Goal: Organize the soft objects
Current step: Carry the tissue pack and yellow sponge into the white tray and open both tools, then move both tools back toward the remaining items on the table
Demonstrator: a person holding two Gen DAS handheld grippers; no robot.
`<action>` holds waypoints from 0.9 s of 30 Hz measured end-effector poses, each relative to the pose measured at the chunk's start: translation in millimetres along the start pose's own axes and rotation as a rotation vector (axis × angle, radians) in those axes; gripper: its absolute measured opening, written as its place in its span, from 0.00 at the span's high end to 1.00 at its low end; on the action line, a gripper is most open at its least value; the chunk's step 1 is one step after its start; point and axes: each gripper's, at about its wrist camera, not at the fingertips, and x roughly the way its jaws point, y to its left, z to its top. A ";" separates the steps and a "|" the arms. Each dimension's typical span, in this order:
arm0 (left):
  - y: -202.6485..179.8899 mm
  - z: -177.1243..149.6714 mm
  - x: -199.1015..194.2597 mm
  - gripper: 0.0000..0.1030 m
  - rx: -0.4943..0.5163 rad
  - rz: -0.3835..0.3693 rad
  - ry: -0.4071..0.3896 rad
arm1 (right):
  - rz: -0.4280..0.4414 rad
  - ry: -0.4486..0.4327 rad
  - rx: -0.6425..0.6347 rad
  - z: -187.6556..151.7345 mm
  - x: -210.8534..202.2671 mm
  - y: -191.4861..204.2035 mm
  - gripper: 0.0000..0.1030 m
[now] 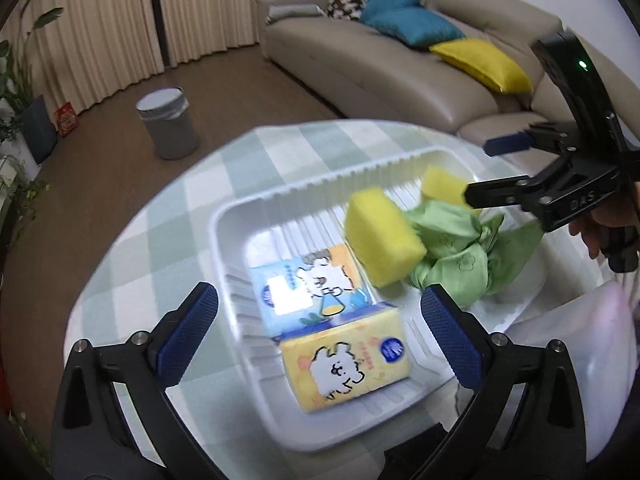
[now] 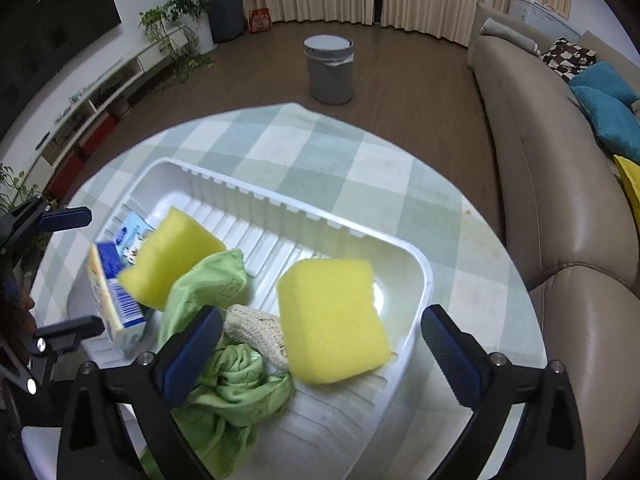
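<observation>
A white ribbed plastic tray point(image 1: 224, 216) point(image 2: 424, 276) sits on a round table with a green checked cloth. In it lie a tissue pack point(image 1: 320, 300) point(image 2: 116, 292), two yellow sponges point(image 1: 380, 236) point(image 1: 440, 186) point(image 2: 332, 316) point(image 2: 172, 256), a crumpled green cloth point(image 1: 460, 252) point(image 2: 228, 376) and a beige knitted item point(image 2: 256, 332). My left gripper point(image 1: 320, 320) is open and empty above the tissue pack. My right gripper point(image 2: 320, 348) is open and empty above the sponge and cloth; it also shows in the left wrist view point(image 1: 492, 168).
A beige sofa point(image 1: 400, 68) point(image 2: 560, 200) with blue and yellow cushions runs along the table's side. A grey bin point(image 1: 168, 120) point(image 2: 330, 68) stands on the wooden floor. Plants and a low shelf point(image 2: 120, 80) line the wall. A pale translucent object point(image 1: 580, 340) lies beside the tray.
</observation>
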 end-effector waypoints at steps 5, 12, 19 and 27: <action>9.7 -10.0 -41.7 0.00 -0.036 0.024 -0.110 | 0.021 -0.090 0.051 -6.4 -39.6 -7.7 0.00; 11.6 -63.0 -106.3 0.00 -0.108 0.072 -0.252 | 0.065 -0.247 0.148 -48.5 -106.6 -18.8 0.00; -12.3 -141.4 -145.3 0.00 -0.145 0.071 -0.292 | 0.072 -0.361 0.177 -140.8 -157.9 6.7 0.00; -54.6 -216.2 -162.8 0.00 -0.188 0.083 -0.278 | 0.083 -0.366 0.173 -272.0 -170.3 89.6 0.00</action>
